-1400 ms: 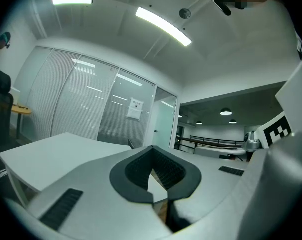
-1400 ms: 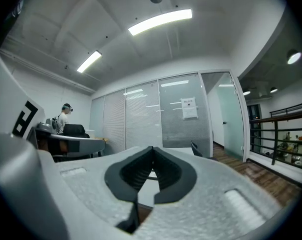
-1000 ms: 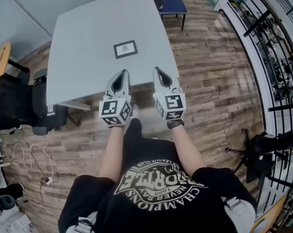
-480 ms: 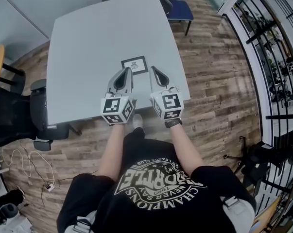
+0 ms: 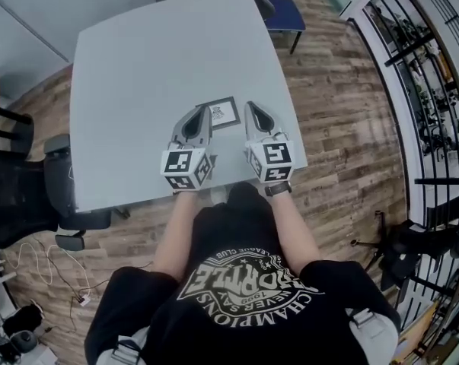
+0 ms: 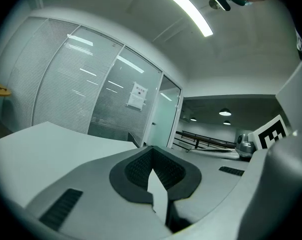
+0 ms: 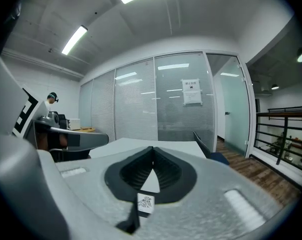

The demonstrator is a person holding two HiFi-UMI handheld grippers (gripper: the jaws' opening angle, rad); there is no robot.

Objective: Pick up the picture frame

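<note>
The picture frame, small with a dark border and a white print, lies on the grey table near its front edge. My left gripper is shut with nothing in it, its tip just left of the frame. The right gripper is also shut and empty, its tip just right of the frame. Both hover over the table's front edge and point away from me. In the right gripper view the frame shows through the gap under the closed jaws. The left gripper view shows closed jaws and bare table only.
A blue chair stands beyond the table's far right corner. A black office chair sits at the table's left. A black railing runs along the right over the wooden floor. Glass partitions stand behind the table.
Both grippers have moved forward from in front of the table to over its front edge. Their tips now flank the frame. The jaws stayed shut.
</note>
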